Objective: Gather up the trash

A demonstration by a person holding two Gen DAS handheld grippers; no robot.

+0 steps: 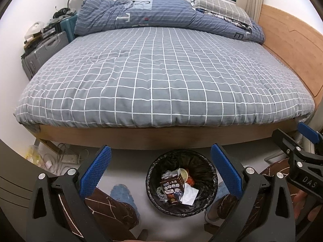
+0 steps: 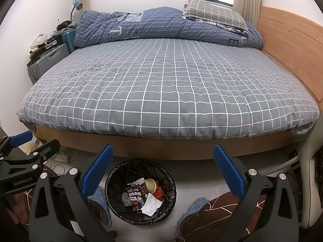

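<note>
Both grippers are black plastic frames with silver screws and blue, ribbed pads (image 1: 97, 171) on the fingers. The right gripper (image 1: 298, 141), at three o'clock, bears white lettering "DAS". The person wears brown trousers (image 2: 212, 211) with thin pale lines and blue slippers (image 1: 123, 193).

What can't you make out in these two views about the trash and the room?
- Bin bottom, both views: carton, tissue and can cover whatever lies under them.
- Floor under the bed: hidden by the frame.
- Clutter on the suitcases: too small.
- Right claw, left view: partly cut off by the edge.
</note>
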